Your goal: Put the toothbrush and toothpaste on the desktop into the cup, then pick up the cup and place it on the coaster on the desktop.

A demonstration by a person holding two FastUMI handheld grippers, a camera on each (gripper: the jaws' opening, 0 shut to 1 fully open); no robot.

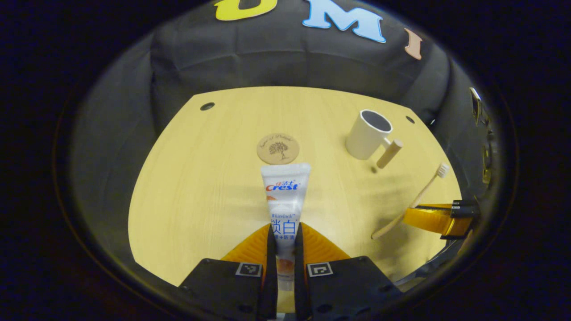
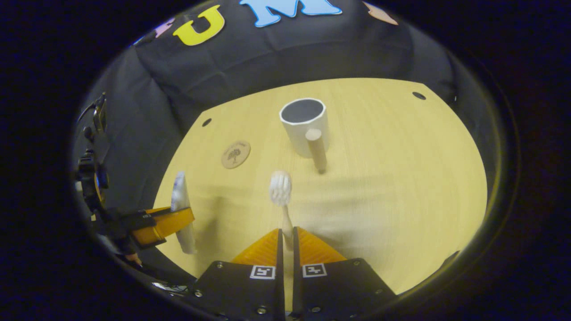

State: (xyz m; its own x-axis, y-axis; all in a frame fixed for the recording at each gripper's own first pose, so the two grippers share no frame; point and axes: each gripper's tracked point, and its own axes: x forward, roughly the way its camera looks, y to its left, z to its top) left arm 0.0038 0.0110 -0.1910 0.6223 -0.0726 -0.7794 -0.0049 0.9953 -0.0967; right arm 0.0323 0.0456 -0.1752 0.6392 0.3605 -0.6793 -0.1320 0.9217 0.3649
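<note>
In the left gripper view, my left gripper point(image 1: 284, 243) is clamping the toothpaste point(image 1: 284, 196), hanging short of the cup point(image 1: 368, 134). In the right gripper view, my right gripper point(image 2: 287, 240) is pinching the toothbrush point(image 2: 282, 200) nearer the cup point(image 2: 305, 125); I'm judging one item should enter upright first.

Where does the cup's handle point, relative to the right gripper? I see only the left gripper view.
Observer: The handle points straight back at the right gripper, in front of the cup.
Operator: Is the toothbrush clamped from both sides?
Observer: Yes, both fingers press the toothbrush; its head sticks out toward the cup.
Operator: Anything in the cup?
Observer: Nothing; the right gripper view looks into its mouth, and the inside is bare.
</note>
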